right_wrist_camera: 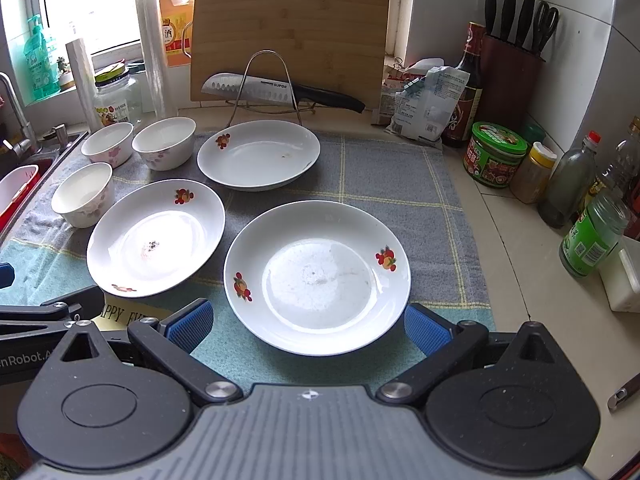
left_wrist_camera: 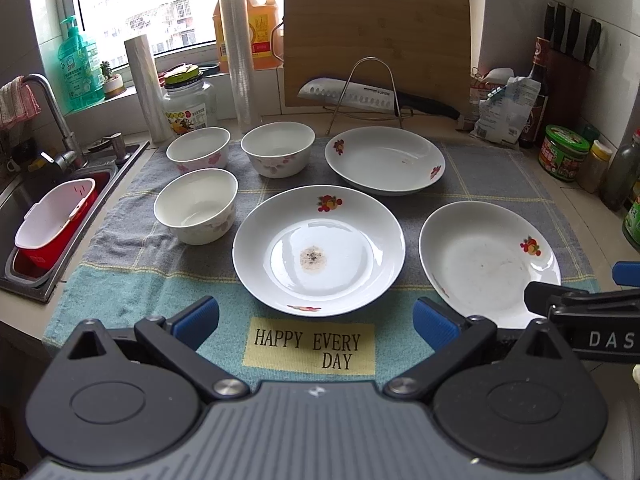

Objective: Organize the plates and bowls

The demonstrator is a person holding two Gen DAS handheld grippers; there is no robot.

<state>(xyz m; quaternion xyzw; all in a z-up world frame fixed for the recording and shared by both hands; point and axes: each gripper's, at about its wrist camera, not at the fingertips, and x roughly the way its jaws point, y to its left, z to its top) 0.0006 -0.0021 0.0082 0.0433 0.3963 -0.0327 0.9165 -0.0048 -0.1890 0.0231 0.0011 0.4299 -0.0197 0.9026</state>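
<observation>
Three white plates with fruit prints lie on a towel: a middle plate (left_wrist_camera: pixel 319 250) (right_wrist_camera: pixel 156 238), a far plate (left_wrist_camera: pixel 385 159) (right_wrist_camera: pixel 258 155) and a right plate (left_wrist_camera: pixel 489 263) (right_wrist_camera: pixel 317 276). Three white floral bowls (left_wrist_camera: pixel 197 206) (left_wrist_camera: pixel 199 148) (left_wrist_camera: pixel 277 148) stand at the left, also in the right wrist view (right_wrist_camera: pixel 83 193) (right_wrist_camera: pixel 107 143) (right_wrist_camera: pixel 164 142). My left gripper (left_wrist_camera: pixel 316 320) is open, just short of the middle plate. My right gripper (right_wrist_camera: pixel 306 326) is open, its blue pads either side of the right plate's near rim, nothing held.
A sink (left_wrist_camera: pixel 24 276) with a red-and-white basket (left_wrist_camera: pixel 54 224) lies at the left. A cutting board (left_wrist_camera: pixel 376 44), a knife on a wire rack (left_wrist_camera: pixel 360 96), a jar, rolls and bottles stand at the back. Jars and bottles (right_wrist_camera: pixel 592 236) and a knife block (right_wrist_camera: pixel 510 76) crowd the right.
</observation>
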